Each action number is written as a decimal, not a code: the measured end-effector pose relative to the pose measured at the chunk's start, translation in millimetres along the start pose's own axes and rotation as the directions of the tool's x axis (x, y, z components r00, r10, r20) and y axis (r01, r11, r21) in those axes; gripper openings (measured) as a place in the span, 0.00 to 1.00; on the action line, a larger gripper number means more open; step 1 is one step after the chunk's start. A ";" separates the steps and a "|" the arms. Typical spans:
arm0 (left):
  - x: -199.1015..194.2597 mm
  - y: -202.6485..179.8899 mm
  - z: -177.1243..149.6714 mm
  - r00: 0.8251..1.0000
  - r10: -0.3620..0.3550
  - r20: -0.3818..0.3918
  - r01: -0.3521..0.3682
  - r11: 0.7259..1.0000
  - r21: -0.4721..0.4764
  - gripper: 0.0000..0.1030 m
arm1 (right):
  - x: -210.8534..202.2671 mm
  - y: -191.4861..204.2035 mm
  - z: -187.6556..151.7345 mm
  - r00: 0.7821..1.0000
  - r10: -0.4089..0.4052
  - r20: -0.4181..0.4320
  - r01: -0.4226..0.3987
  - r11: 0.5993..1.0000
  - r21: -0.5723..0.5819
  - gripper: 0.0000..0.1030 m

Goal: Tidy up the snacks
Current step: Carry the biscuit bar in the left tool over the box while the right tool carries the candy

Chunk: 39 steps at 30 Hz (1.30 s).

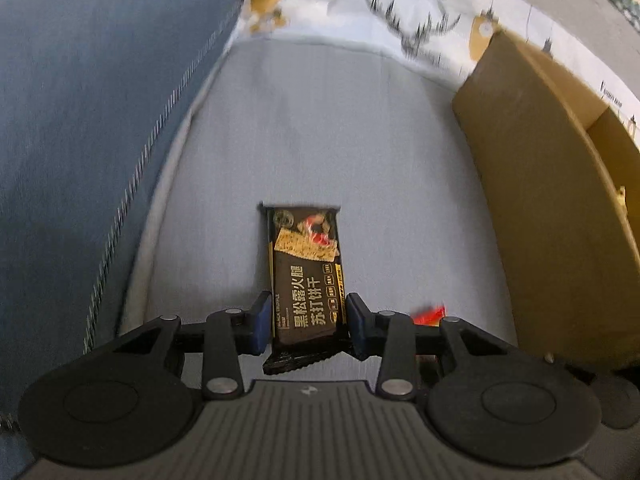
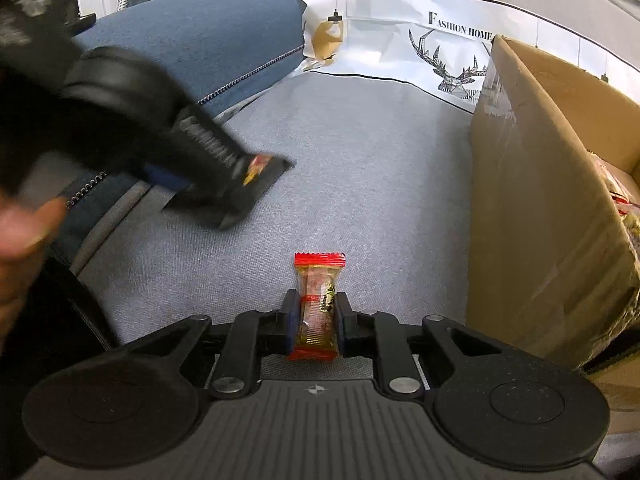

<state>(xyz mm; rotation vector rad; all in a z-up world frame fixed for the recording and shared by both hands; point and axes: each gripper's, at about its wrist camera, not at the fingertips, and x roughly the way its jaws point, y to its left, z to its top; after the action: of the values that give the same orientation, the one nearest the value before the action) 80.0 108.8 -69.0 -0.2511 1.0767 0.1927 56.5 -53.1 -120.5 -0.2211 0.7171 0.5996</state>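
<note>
My left gripper (image 1: 307, 312) is shut on a black cracker packet (image 1: 306, 276) with gold Chinese lettering, held above the grey sofa seat (image 1: 320, 140). In the right wrist view the left gripper (image 2: 172, 178) shows blurred at the left with the same black packet (image 2: 244, 184). My right gripper (image 2: 316, 312) is shut on a small red-ended snack packet (image 2: 318, 308), whose red end also shows in the left wrist view (image 1: 430, 315). An open cardboard box (image 2: 540, 200) stands to the right; it also shows in the left wrist view (image 1: 540, 184).
A blue cushion (image 1: 88, 120) lies along the left, also in the right wrist view (image 2: 208, 40). A white printed cloth with a deer design (image 2: 440, 52) covers the sofa back. Snack packets (image 2: 624, 200) lie inside the box. A hand (image 2: 20, 240) shows at the left edge.
</note>
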 end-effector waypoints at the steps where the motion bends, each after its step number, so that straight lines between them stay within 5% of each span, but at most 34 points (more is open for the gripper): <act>1: 4.0 1.3 -1.1 1.000 -0.001 -0.029 0.001 1.000 -0.005 0.42 | 0.9 0.0 -0.2 1.000 0.001 -0.005 -0.001 1.000 -0.003 0.18; 9: 9.1 -13.6 1.2 0.998 0.055 -0.010 -0.055 0.997 0.057 0.52 | 4.2 -3.5 -0.6 1.000 -0.005 -0.017 0.005 1.000 -0.011 0.19; 14: 10.6 -19.3 1.2 0.996 0.085 0.010 -0.086 0.992 0.092 0.42 | 7.4 0.0 -2.0 1.000 -0.006 -0.011 0.006 1.000 -0.029 0.20; 23: -15.9 -10.6 -8.3 0.991 -0.014 0.132 0.003 0.997 0.083 0.41 | -12.3 6.1 -1.3 0.999 -0.005 0.043 0.007 0.999 -0.033 0.17; 32: -47.7 -7.8 -20.2 0.947 -0.159 0.278 0.134 0.985 0.108 0.41 | -55.2 16.6 6.8 0.989 -0.038 0.145 0.039 0.999 -0.006 0.17; 39: -68.1 -2.1 -27.0 0.899 -0.249 0.359 0.225 0.968 0.108 0.41 | -104.7 -0.1 22.5 0.958 -0.074 0.279 0.077 0.997 0.001 0.17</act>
<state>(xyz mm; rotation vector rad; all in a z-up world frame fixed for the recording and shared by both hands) 26.3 96.5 -20.6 -0.2739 0.6665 -0.0162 6.6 -90.4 -33.4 -0.1678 0.4313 0.5476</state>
